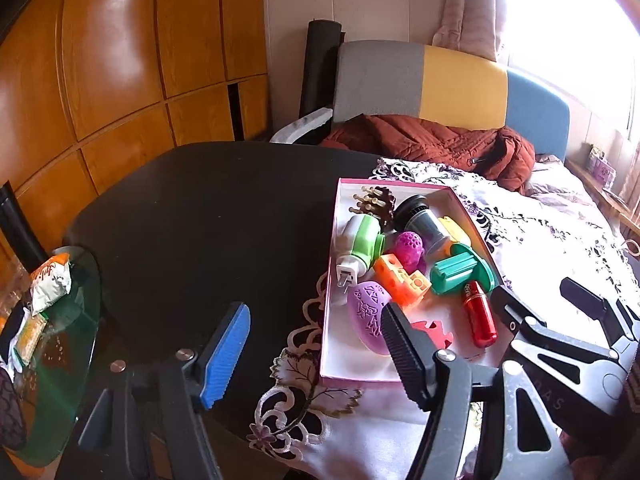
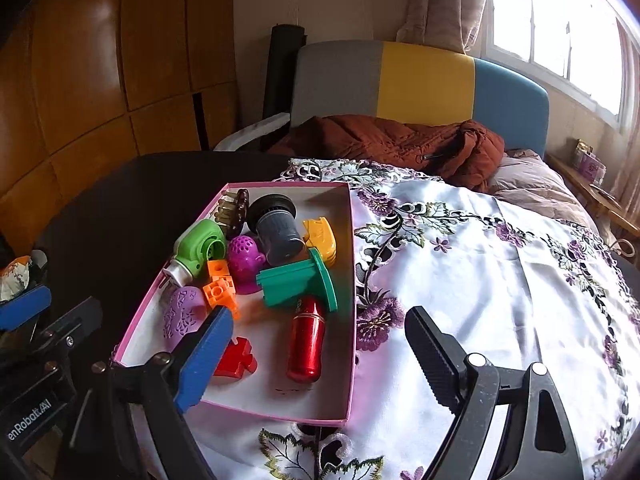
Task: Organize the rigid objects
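A pink-rimmed box (image 1: 326, 320) (image 2: 353, 320) holds several small rigid items: a red metal cylinder (image 1: 480, 318) (image 2: 306, 344), a teal flanged piece (image 1: 460, 270) (image 2: 298, 282), an orange block (image 1: 400, 276) (image 2: 219, 286), a purple oval (image 1: 366, 314) (image 2: 182, 316), a grey cylinder (image 1: 420, 220) (image 2: 278, 224) and a red puzzle piece (image 2: 236, 356). My left gripper (image 1: 316, 356) hovers open at the box's near left corner, nothing in it. My right gripper (image 2: 318, 356) stands open above the box's near end, with the red cylinder below the gap and untouched.
The box lies on a white embroidered cloth (image 2: 500, 280) over a black round table (image 1: 200, 220). A glass side table (image 1: 86, 320) with snack packets stands at the left. Behind are a chair (image 2: 420, 80) with a rust jacket (image 2: 400, 140) and wooden cabinets.
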A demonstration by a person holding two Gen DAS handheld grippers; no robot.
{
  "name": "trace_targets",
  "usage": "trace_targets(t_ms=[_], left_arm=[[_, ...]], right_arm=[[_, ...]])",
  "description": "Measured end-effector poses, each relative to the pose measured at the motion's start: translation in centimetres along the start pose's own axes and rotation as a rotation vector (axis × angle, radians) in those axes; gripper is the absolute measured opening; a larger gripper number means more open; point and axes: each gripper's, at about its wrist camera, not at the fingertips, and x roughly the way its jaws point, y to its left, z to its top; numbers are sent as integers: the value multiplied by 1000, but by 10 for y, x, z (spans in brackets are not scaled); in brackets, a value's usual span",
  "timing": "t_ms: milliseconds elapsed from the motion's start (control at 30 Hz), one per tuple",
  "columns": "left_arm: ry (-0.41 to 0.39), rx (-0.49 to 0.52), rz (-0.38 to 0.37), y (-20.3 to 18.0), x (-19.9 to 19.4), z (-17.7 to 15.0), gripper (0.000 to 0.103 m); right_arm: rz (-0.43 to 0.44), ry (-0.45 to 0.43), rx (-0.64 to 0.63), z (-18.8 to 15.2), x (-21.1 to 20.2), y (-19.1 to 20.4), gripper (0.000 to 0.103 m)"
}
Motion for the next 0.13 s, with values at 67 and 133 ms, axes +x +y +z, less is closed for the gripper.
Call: trace_targets(t_ms=[67, 133], left_arm=[[-6, 0, 1, 0, 0, 0, 69], [2, -3, -15, 1, 0, 1, 69]], right_arm=[[1, -2, -3, 0, 0, 1, 88], [-1, -8, -4, 0, -1, 1, 88]])
